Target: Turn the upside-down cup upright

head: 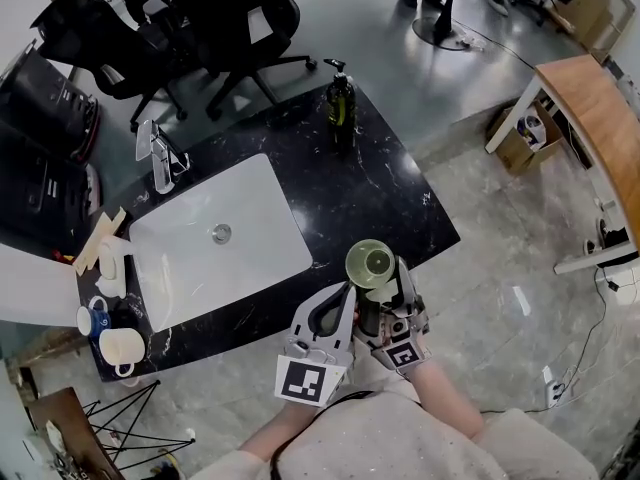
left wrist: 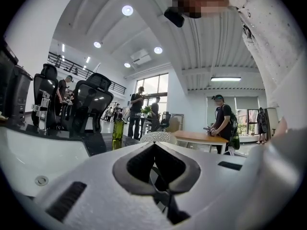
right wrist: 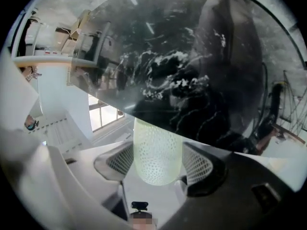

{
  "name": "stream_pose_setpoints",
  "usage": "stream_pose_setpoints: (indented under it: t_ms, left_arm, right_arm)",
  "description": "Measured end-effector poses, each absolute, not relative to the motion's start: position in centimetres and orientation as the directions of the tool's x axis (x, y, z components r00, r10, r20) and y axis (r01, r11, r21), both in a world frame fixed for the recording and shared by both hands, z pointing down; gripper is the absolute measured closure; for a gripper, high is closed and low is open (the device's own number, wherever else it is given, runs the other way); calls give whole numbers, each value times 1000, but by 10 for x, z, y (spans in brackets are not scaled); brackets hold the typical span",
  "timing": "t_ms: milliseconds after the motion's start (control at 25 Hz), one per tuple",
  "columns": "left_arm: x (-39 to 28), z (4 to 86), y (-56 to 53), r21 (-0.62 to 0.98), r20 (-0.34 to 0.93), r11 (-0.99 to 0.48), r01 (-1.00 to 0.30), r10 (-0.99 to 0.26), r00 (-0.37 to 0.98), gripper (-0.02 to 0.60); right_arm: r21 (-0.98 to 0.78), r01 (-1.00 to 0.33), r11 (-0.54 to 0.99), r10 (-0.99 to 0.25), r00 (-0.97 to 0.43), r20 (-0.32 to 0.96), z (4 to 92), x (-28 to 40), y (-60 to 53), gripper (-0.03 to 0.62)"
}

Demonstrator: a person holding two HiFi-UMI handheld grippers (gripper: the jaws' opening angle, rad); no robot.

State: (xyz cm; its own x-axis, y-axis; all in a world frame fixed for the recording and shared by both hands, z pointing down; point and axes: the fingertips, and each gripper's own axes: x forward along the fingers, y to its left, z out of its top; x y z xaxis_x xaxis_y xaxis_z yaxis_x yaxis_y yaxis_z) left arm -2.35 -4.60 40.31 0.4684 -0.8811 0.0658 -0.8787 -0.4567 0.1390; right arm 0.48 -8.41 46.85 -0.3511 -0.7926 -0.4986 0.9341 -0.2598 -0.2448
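In the head view a pale green cup (head: 371,264) with a dotted surface is held above the near edge of the black marble counter (head: 385,193), its open mouth facing up. My right gripper (head: 379,300) is shut on the cup's lower body. In the right gripper view the cup (right wrist: 157,150) sits between the two meshed pads (right wrist: 118,161), and the counter appears overhead in that tilted view. My left gripper (head: 341,295) is just left of the cup, jaws closed together with nothing between them. In the left gripper view the cup's dotted side (left wrist: 158,136) shows just beyond my left gripper (left wrist: 154,144).
A white sink (head: 262,200) with a chrome faucet (head: 155,156) is set in the counter. A green bottle (head: 340,98) stands at the far edge. A cream mug (head: 121,347) and a blue cup (head: 90,320) sit at the left end. Office chairs (head: 235,13) stand beyond; a wooden table (head: 590,103) is at right.
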Motion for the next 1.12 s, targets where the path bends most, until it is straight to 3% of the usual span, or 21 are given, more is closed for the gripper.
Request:
stream_pose_setpoints:
  t_ms: [760, 1120]
  left_arm:
    - [-23, 404, -49, 159, 79, -465, -871, -873, 481, 575]
    - [-22, 406, -47, 170, 91, -469, -867, -868, 487, 575]
  right_arm:
    - [-177, 961, -212, -753, -276, -597, 461, 16, -86, 295]
    - [-204, 960, -194, -718, -280, -637, 454, 17, -84, 247]
